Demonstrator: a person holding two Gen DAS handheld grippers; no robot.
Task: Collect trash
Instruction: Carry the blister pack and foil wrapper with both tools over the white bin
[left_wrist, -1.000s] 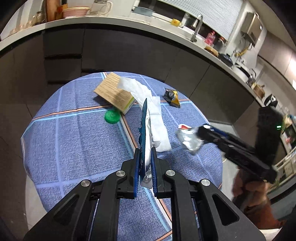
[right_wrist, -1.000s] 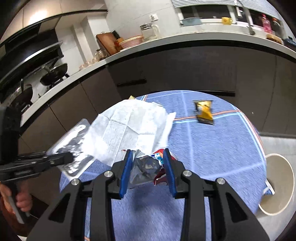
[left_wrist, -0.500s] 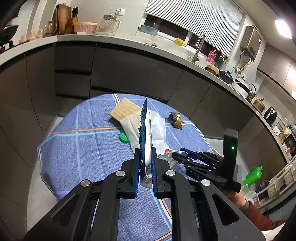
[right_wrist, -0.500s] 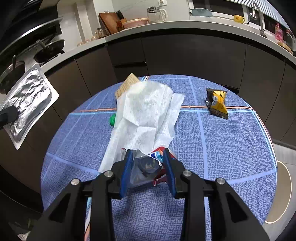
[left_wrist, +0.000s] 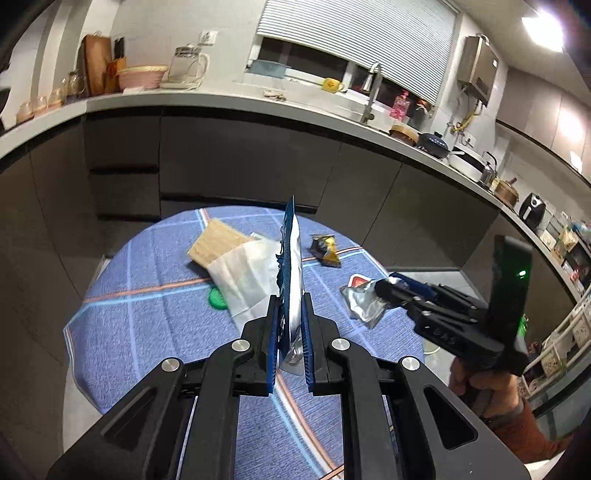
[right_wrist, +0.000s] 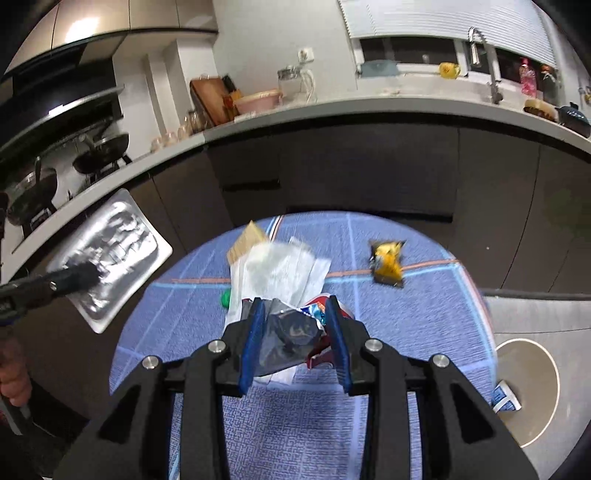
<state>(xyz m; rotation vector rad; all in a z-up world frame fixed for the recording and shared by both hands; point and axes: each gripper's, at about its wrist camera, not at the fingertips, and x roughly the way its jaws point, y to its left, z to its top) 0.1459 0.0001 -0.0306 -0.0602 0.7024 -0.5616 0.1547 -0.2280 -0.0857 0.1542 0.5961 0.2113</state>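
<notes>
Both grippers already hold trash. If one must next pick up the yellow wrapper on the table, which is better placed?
Probably the right gripper. The yellow wrapper lies on its side of the table, with bare cloth between. The left gripper has the tissue and box nearer. Each is full: crumpled wrapper, foil pack.

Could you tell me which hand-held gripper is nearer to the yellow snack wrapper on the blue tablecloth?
Right. The right hand-held gripper hangs just short of the yellow snack wrapper; the left hand-held gripper sits farther back.

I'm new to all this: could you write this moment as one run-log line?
left gripper: shut on flat foil packet | right gripper: shut on crumpled wrapper | on table: yellow wrapper, paper sheet, green cap
</notes>
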